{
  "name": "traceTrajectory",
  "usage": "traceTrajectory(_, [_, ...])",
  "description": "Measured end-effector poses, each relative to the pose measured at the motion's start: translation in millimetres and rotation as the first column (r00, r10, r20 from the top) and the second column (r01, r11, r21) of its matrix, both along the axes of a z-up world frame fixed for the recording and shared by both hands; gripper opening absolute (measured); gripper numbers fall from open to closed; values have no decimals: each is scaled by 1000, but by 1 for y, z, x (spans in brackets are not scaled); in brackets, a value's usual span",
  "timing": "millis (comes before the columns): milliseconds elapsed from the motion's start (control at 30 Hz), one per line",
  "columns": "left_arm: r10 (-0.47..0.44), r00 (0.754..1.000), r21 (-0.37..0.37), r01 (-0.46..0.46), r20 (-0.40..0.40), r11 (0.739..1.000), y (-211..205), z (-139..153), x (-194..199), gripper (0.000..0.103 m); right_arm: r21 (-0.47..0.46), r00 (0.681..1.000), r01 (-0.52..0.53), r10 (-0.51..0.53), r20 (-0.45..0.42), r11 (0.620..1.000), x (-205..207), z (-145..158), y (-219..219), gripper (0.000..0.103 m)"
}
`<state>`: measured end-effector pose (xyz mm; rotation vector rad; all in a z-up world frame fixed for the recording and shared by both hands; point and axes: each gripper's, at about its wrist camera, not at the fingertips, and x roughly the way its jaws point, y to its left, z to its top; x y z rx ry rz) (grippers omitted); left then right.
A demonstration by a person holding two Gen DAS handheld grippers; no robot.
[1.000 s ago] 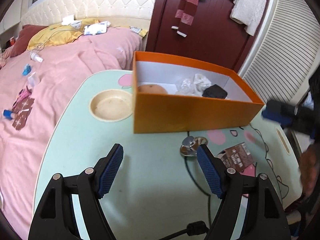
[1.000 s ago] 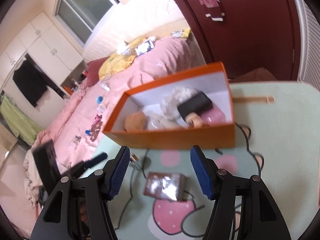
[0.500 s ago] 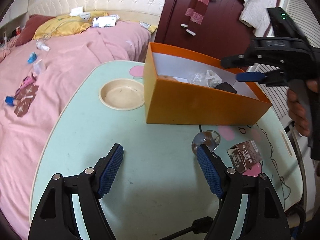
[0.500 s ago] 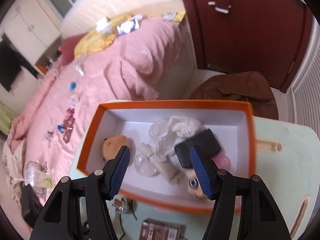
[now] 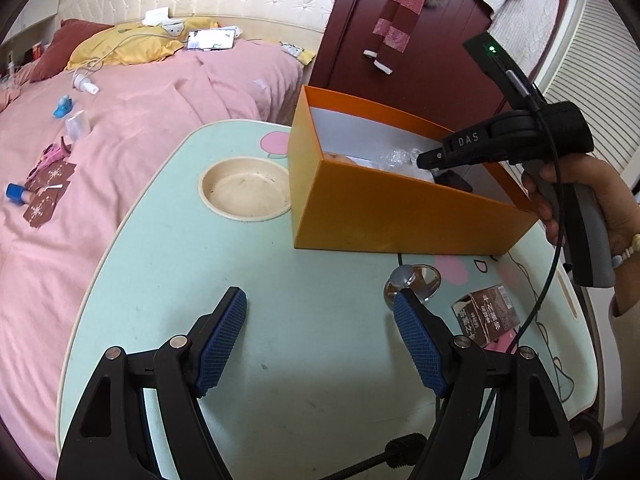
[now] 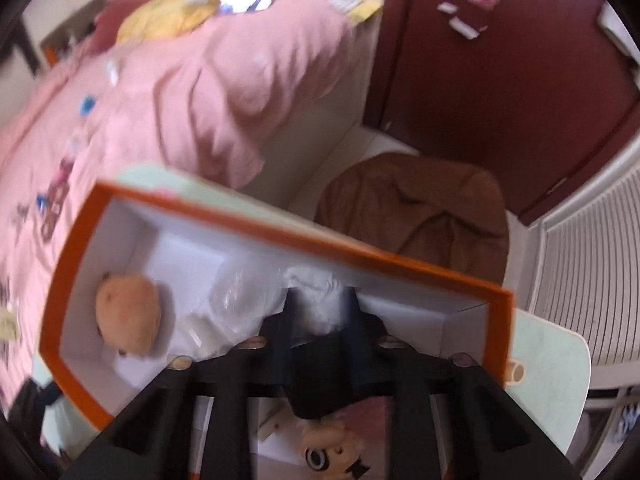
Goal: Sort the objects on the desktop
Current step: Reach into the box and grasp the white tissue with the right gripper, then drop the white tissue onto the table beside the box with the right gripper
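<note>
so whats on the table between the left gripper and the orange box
In the left wrist view, the stretch from the left gripper to the orange box is bare green tabletop; a small silver-capped glass bottle sits just off to the right.

The right wrist view is motion-blurred, so the contents of the orange box (image 6: 276,252) read only as soft shapes, and whether the right gripper (image 6: 320,312) grips anything cannot be told. At six o'clock a doll's head (image 6: 332,454) is partly covered by the gripper frame. In the left wrist view, the near wall of the box hides most of its interior, and the person's hand (image 5: 592,204) is cut off at three o'clock.
</note>
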<state>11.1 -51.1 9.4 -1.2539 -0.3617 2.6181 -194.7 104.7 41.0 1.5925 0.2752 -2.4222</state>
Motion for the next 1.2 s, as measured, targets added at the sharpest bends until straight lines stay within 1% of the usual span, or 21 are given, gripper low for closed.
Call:
traceTrajectory(67, [1,1000,0,-1,0,1000,0,0,0,76,-8,1000,-28,28,4,1000,3,0,-1,19])
traceTrajectory(100, [1,1000,-2,-1,-1,1000,0,0,0,76,-27,999,-31,31,4,999,4,2,1,16])
traceTrajectory(133, [1,1000,-3,-1,-1,1000,1,0,0,76,-61,1000,-30,29,-4,998,7,6,4,8])
traceTrajectory(167, [0,1000,-5,0,-2,1000,1,0,1,77,-94,1000,-28,27,-13,995,9,10,8,3])
traceTrajectory(267, [-1,1000,-10,1,-3,1000,3,-1,1,77,-154,998,-16,7,-60,988,20,29,19,3])
traceTrajectory(400, [-2,1000,-21,2,-4,1000,4,-1,2,77,-204,994,-21,-2,-112,979,36,52,26,3])
traceTrajectory(467, [0,1000,-19,0,-3,1000,3,0,1,77,-249,993,-26,-5,-121,968,50,64,32,3])
traceTrajectory(600, [6,1000,-14,-6,0,1000,1,0,1,77,-329,993,-46,6,-120,943,81,80,39,3])
traceTrajectory(667, [10,1000,-12,-10,3,1000,1,0,0,77,-337,993,-61,23,-115,940,102,84,40,3])
traceTrajectory(733, [17,1000,-8,-17,4,1000,-1,1,0,77,-339,994,-62,28,-106,939,121,84,42,3])
traceTrajectory(800, [37,999,-7,-38,-5,999,-4,3,0,76,-342,995,-47,14,-97,938,127,72,46,3])
traceTrajectory(867, [71,997,-23,-72,-41,997,-7,9,3,76,-346,996,-32,1,-88,938,133,61,50,3])
traceTrajectory(933, [77,994,-34,-80,-79,996,-8,17,4,76,-349,997,-16,-12,-79,937,140,50,54,3])
traceTrajectory(1033, [63,991,-39,-68,-117,997,-7,30,4,76,-353,997,7,-32,-65,935,149,32,60,3])
traceTrajectory(1167, [13,988,-70,-24,-155,997,2,49,-3,77,-359,997,37,-58,-46,933,162,9,68,4])
traceTrajectory(1200, [-1,986,-79,-12,-166,997,5,54,-6,77,-360,997,44,-64,-43,932,165,4,70,8])
